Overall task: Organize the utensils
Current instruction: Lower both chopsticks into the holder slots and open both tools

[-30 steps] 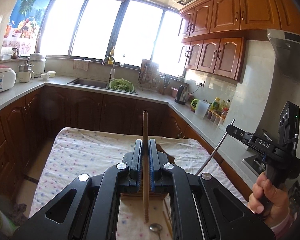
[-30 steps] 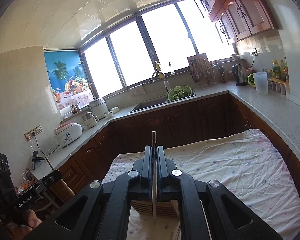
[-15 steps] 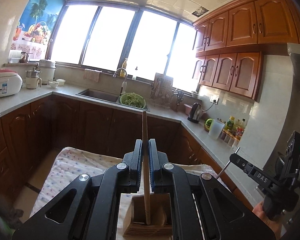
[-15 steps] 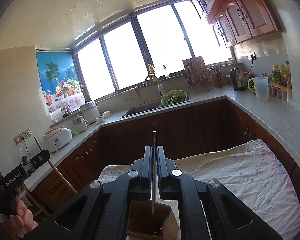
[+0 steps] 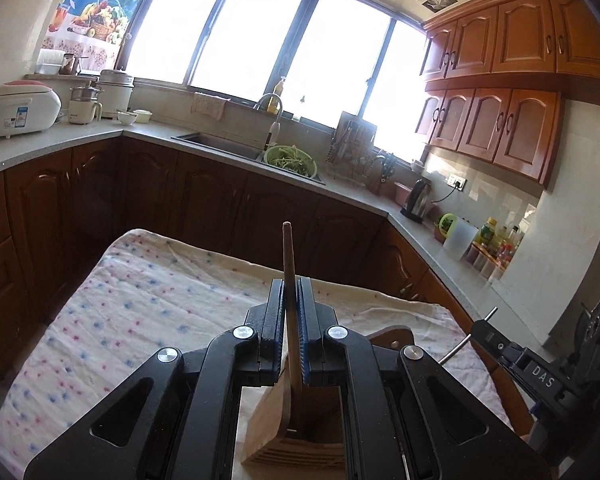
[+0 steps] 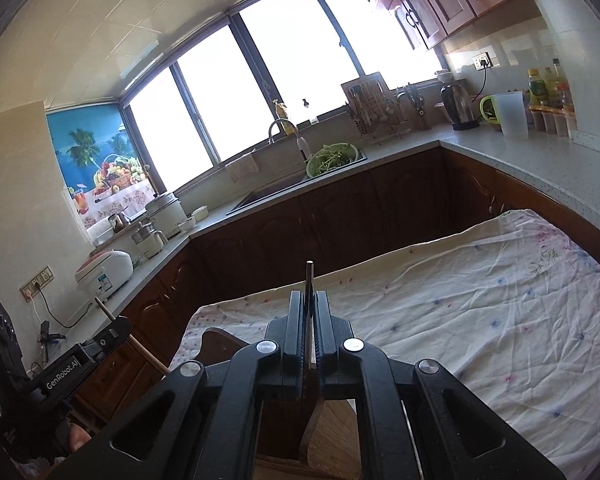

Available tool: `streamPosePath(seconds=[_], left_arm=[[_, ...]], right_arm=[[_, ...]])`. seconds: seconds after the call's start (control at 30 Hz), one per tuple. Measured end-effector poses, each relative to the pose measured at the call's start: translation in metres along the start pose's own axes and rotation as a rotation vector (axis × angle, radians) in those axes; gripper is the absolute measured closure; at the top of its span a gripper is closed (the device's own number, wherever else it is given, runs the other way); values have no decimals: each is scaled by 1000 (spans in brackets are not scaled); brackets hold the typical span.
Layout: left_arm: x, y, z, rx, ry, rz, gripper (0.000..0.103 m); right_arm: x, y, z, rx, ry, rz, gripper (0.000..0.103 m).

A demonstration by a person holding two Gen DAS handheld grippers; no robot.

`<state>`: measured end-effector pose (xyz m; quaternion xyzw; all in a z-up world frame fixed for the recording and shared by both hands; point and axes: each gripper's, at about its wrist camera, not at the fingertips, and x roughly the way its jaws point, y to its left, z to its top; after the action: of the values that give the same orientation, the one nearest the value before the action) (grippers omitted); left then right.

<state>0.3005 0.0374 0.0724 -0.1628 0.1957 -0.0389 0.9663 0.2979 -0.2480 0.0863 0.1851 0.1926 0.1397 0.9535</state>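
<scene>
Wooden utensil stands upright, lower end in the holder.

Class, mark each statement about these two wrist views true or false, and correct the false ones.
1. The left gripper holds a wooden stick. True.
2. The stick's lower end is inside the wooden holder. True.
3. The right gripper is open and holds nothing. False: its jaws grip a thin metal utensil.
4. The tablecloth is plain black. False: white with small coloured dots.
</scene>
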Motion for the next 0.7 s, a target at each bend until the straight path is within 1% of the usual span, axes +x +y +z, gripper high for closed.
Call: streamPosePath(seconds=[0.1,0.5,0.53,0.6,0.7], left_arm=[[4,-4,-4,25,5,14,97],[5,-4,-2,38,22,13,96],[5,-4,-1,39,24,12,96],[4,-4,-2,44,32,13,96],[5,-5,-3,49,52,13,94]], right_arm=[[0,-1,0,1,5,-4,98],[2,-5,0,9,22,-15,98],[2,-6,0,10,24,-13,98],[3,-7,0,12,35,-9,93],[7,-8,0,22,64,4,93]])
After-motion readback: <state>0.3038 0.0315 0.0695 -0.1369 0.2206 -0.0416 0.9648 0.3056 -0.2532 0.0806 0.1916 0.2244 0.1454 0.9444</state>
